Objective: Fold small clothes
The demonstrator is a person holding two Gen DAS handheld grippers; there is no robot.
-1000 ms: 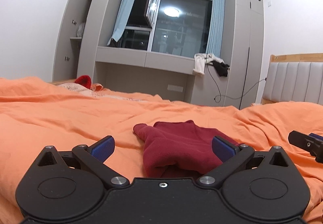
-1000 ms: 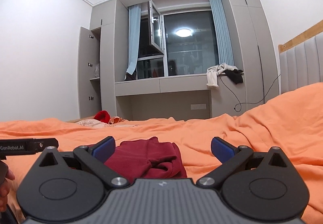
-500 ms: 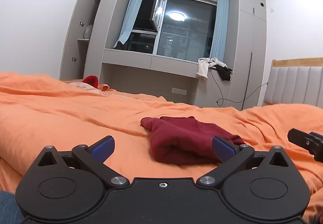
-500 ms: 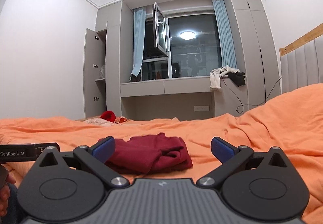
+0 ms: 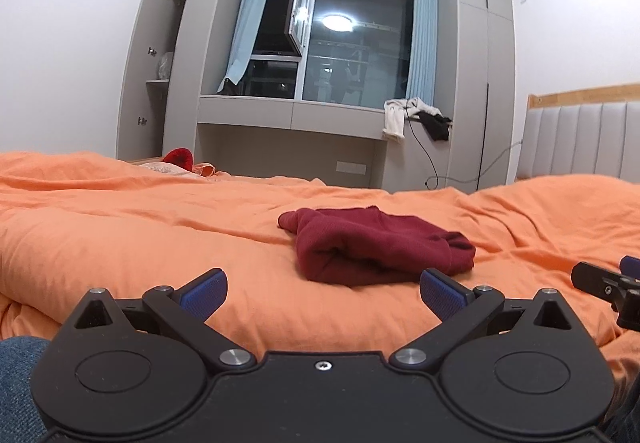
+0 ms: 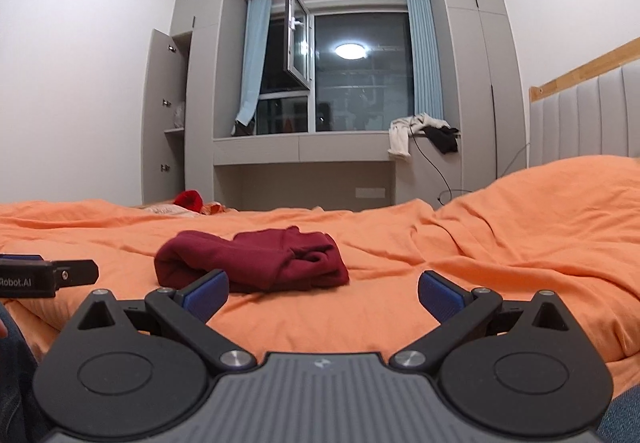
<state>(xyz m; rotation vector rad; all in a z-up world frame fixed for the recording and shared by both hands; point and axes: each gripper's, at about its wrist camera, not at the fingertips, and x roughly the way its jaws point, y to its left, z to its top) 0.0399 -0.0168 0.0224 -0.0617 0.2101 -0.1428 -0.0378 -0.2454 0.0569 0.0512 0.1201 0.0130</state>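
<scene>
Orange bedspread (image 5: pixel 120 235) bears a folded maroon garment (image 5: pixel 372 247), both grippers empty.

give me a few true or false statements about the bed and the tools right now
1. The dark red knit garment lies bunched on the orange bedspread. True.
2. The left tool is clamped on the garment. False: it is open and clear of it.
3. The right tool is open and holds nothing. True.
4. The window sash is closed. False: it stands swung open.
5. White and black clothes are draped over the ledge under the window. True.
</scene>
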